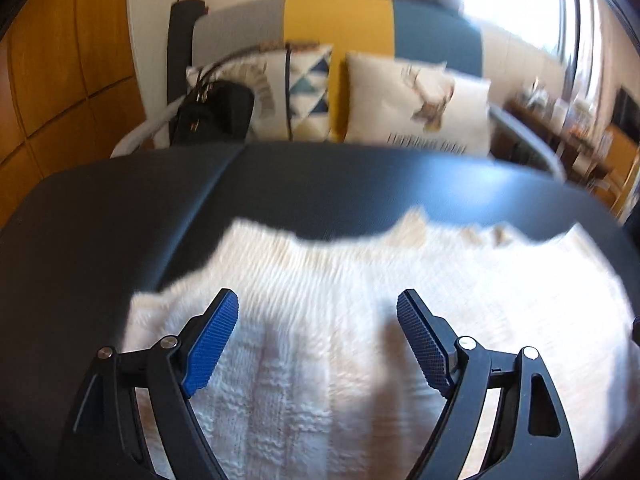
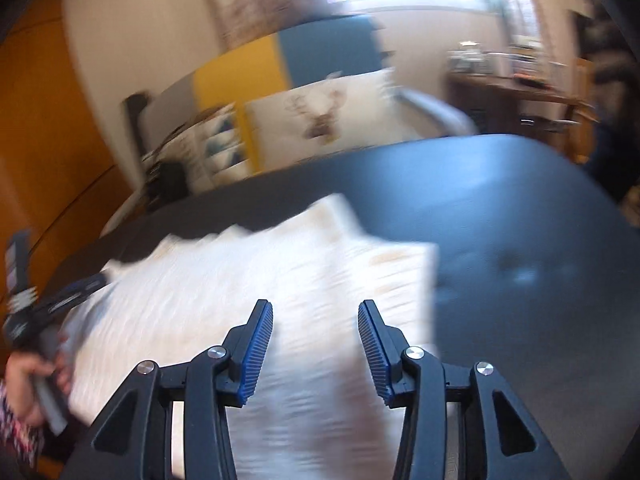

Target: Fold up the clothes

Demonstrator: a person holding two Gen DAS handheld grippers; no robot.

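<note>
A black table (image 1: 120,208) fills most of both views, and on it lies a white knitted garment (image 1: 360,288), spread fairly flat across the near part of the top. Its knit shows ribbed and cabled rows running lengthwise, with a ragged, uneven far edge and a few pale beige patches along that edge; in the right wrist view the same garment (image 2: 248,280) is blurred, its right edge ending in a squarish corner on the bare table. Behind the table stands a sofa (image 1: 340,20) in grey, yellow and blue panels with white printed cushions (image 1: 416,100) and a black bag (image 1: 216,116). The left gripper (image 1: 318,308) hangs over the garment with its blue pads spread wide, nothing between them. The right gripper (image 2: 316,318) is also released, its pads parted above the cloth and gripping nothing. At the left edge of the right view a hand (image 2: 28,380) holds the other gripper's handle.
</note>
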